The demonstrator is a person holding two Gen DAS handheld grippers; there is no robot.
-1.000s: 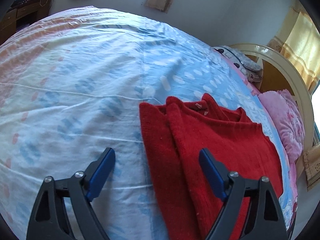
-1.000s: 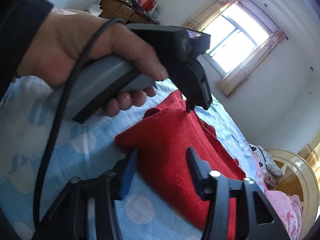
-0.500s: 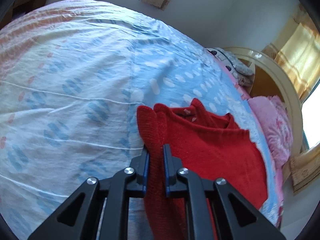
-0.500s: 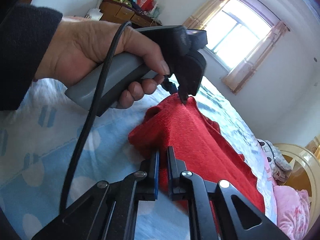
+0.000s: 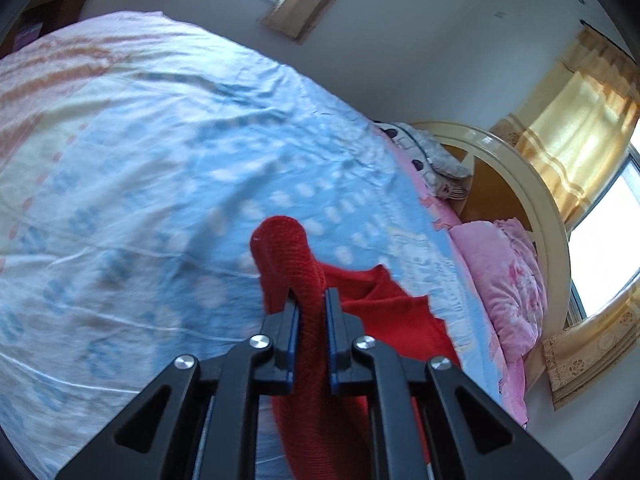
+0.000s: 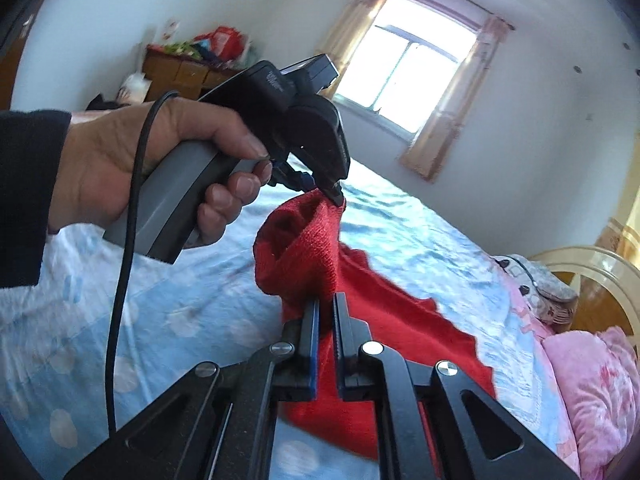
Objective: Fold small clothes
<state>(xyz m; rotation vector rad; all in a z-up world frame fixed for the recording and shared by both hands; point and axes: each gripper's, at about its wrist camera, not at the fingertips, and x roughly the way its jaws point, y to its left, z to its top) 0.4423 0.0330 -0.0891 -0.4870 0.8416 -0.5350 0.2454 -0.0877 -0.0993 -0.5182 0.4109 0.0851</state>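
A small red knit sweater [image 5: 384, 316] lies partly on the blue patterned bed sheet [image 5: 160, 184]. My left gripper [image 5: 311, 300] is shut on the sweater's left edge and holds it lifted, so a fold of red knit curls up above the jaws. My right gripper [image 6: 327, 308] is shut on the same edge of the sweater [image 6: 312, 248] nearer the hem. In the right wrist view the left gripper [image 6: 334, 194], held in a hand, pinches the raised edge just ahead. The rest of the sweater trails down onto the sheet.
A pink pillow [image 5: 508, 276] and a patterned pillow [image 5: 432, 156] lie by the cream curved headboard [image 5: 520, 184] at the right. A wooden dresser [image 6: 188, 72] with clutter stands by the far wall, a window [image 6: 408, 72] beyond the bed.
Both grippers went from open to shut on the sweater's left edge, then lifted it off the sheet. The edge now hangs raised between them.
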